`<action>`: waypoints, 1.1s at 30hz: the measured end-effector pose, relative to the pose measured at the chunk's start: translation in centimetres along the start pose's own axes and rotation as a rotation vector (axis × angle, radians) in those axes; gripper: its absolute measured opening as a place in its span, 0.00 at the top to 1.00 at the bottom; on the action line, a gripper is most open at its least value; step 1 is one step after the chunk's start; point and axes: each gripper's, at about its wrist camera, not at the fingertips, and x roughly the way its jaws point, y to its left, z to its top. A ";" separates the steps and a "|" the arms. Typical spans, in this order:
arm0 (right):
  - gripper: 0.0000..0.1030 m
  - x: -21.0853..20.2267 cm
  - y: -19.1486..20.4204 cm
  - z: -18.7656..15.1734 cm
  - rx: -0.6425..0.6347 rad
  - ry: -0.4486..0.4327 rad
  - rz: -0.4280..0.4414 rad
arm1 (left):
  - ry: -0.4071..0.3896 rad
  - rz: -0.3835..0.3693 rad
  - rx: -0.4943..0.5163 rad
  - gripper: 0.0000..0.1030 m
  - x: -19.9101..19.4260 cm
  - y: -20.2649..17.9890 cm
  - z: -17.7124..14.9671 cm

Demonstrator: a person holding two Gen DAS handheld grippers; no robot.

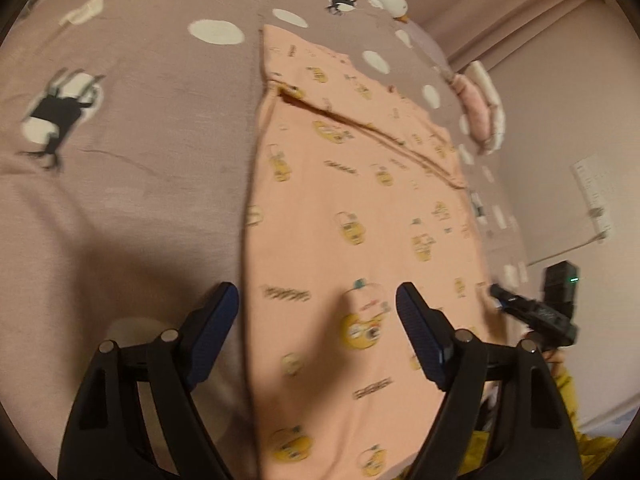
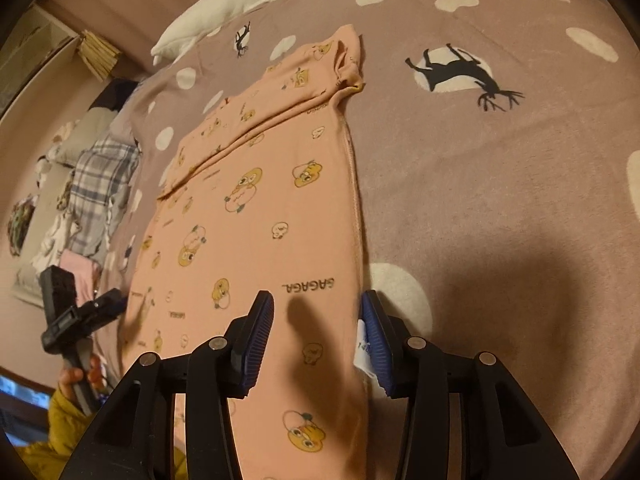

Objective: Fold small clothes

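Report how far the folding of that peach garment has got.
Done, apparently: the peach garment lies flat on the spotted bedspread as a narrow strip, a sleeve folded across its far end.

In hand: nothing gripped. The left gripper and the right gripper hang open over the near end, one at each long edge.

Left: probably folding the strip crosswise into a compact bundle.

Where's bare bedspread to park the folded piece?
Free: bedspread between the peach garment and the deer print, off its long edge. Crowded: opposite bed edge, with plaid clothes, and the white pillow at the head.
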 end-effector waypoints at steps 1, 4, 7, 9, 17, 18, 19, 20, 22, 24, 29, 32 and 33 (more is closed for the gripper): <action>0.56 0.5 0.1 0.3 -0.003 0.004 0.013 | 0.002 -0.011 -0.005 0.22 0.4 -0.2 0.2; 0.56 1.5 0.5 0.9 -0.010 0.003 0.042 | 0.009 -0.032 -0.003 0.24 1.6 -0.8 1.1; 0.56 2.3 0.4 1.9 0.009 0.000 0.097 | 0.022 -0.063 0.005 0.26 2.4 -1.4 1.9; 0.56 2.9 0.1 2.4 0.034 -0.003 0.129 | 0.031 -0.073 0.001 0.26 2.8 -1.5 2.0; 0.57 1.6 -0.3 0.0 0.030 0.038 0.184 | 0.070 -0.134 -0.022 0.49 1.5 0.0 -0.8; 0.58 1.3 -0.5 -0.4 0.028 0.045 0.184 | 0.074 -0.143 -0.028 0.49 1.2 0.2 -1.3; 0.59 1.0 -0.6 -0.9 0.026 0.052 0.184 | 0.078 -0.150 -0.033 0.51 0.9 0.2 -1.7; 0.59 0.5 -0.8 -1.7 0.030 0.060 0.194 | 0.082 -0.158 -0.038 0.52 0.6 0.3 -2.2; 0.59 0.0 -1.0 -2.7 0.041 0.075 0.207 | 0.094 -0.182 -0.056 0.52 0.2 0.5 -3.1; 0.59 -0.2 -0.9 -3.2 0.047 0.090 0.214 | 0.103 -0.203 -0.077 0.52 -0.1 0.6 -4.0; 0.59 -0.5 -0.1 -4.6 0.023 0.140 0.202 | 0.111 -0.221 -0.101 0.53 -0.7 0.3 -5.7; 0.59 -0.4 0.2 -5.0 0.016 0.148 0.204 | 0.119 -0.238 -0.121 0.56 -0.9 0.4 -6.1; 0.59 -0.4 0.3 -5.1 0.012 0.146 0.205 | 0.121 -0.239 -0.120 0.59 -1.0 0.4 -6.3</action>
